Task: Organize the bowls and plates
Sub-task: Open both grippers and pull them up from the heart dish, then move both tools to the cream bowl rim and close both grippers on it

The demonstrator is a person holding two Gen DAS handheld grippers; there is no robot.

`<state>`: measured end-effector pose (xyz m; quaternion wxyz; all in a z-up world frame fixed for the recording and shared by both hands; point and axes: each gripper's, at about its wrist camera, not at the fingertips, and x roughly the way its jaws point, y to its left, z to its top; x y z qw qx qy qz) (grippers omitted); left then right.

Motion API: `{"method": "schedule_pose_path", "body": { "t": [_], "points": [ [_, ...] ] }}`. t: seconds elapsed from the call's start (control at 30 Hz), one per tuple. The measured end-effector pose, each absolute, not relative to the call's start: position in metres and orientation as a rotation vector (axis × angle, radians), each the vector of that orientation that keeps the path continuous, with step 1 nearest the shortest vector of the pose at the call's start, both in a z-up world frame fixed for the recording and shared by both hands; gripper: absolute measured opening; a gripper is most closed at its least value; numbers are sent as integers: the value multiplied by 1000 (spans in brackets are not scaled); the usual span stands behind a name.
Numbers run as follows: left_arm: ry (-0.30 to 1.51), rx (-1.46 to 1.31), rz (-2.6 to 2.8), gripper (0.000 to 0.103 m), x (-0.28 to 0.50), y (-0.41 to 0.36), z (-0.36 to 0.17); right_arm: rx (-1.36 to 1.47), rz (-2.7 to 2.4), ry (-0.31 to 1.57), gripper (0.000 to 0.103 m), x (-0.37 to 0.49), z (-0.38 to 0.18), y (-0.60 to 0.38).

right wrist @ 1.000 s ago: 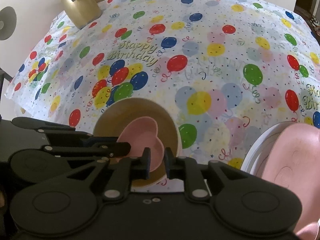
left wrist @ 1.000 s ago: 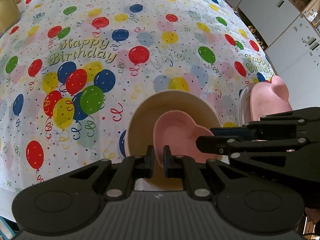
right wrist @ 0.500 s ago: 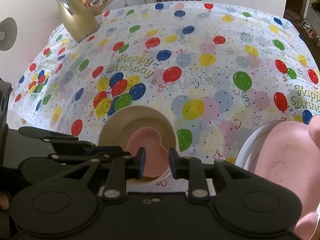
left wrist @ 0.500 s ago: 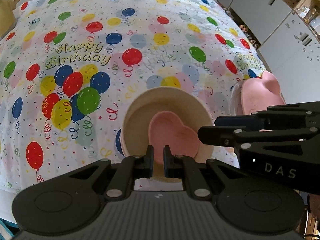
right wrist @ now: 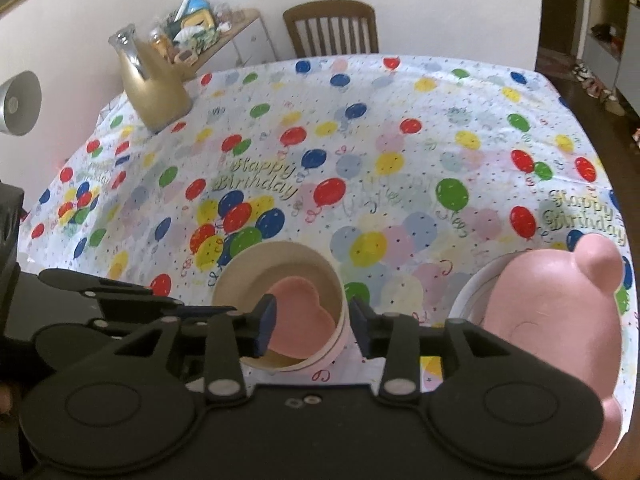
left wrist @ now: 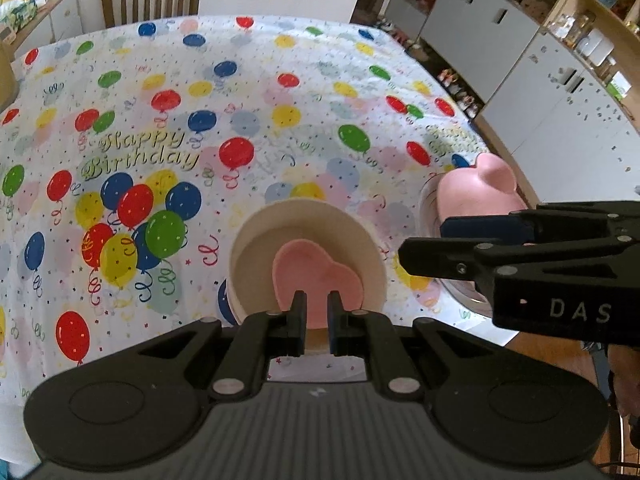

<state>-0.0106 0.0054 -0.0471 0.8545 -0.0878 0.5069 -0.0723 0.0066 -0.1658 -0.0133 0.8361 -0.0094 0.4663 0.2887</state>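
- Across most of both frames spreads the bench [right wrist: 400,128] under a balloon-print cloth; wide bare room lies toward the upper half, with only a gold pitcher [right wrist: 154,88] at upper left in the right wrist view. The near edge runs just below the dishes, so any lift should carry inward, away from that drop.
- At lower right sits a pink bear-shaped plate [right wrist: 552,320] on a white plate [right wrist: 474,292], close to the bench's edge. Both look rigid and smooth, likely light plastic; the rim is the natural hold.
- Low centre, a cream bowl [left wrist: 256,248] holds a pink heart bowl [left wrist: 316,276] nested inside. Thin stiff walls suit a pinch over the rim; glossy surfaces may slip.
- Right tool [right wrist: 312,330] stands wide, straddling the cream bowl's near-right rim, gripping nothing.
- Left tool [left wrist: 317,328] is narrow, a small gap showing, empty, just short of the bowl's near rim.
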Motion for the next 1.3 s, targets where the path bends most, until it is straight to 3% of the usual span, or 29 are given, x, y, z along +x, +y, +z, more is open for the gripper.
{"method": "schedule_pose_path", "body": {
  "t": [0.17, 0.23, 0.33, 0.4, 0.43, 0.57, 0.7, 1.1, 1.3],
  "points": [
    [1027, -184, -169, 10, -18, 9, -40, 20, 589, 980, 46, -3, -9, -174],
    [1015, -194, -173, 13, -20, 10, -37, 37, 583, 975, 54, -8, -7, -176],
    [998, -201, -174, 35, -24, 12, -35, 40, 571, 953, 62, -15, -4, -178],
    [974, -202, -161, 70, -27, 14, -33, 38, 559, 942, 64, -19, -3, -180],
    [958, -203, -153, 74, -29, 15, -31, 42, 555, 939, 64, -20, -2, -182],
    [953, -216, -155, 75, -28, 19, -30, 60, 525, 934, 77, -23, -3, -188],
    [957, -231, -152, 75, -28, 22, -33, 53, 483, 909, 100, -28, -4, -192],
    [1039, -368, -55, 76, -18, 48, -59, 118, 384, 973, 100, -23, -30, -195],
    [1088, -459, 41, 76, -10, 70, -83, 205, 329, 1055, 93, -1, -55, -192]
  ]
}}
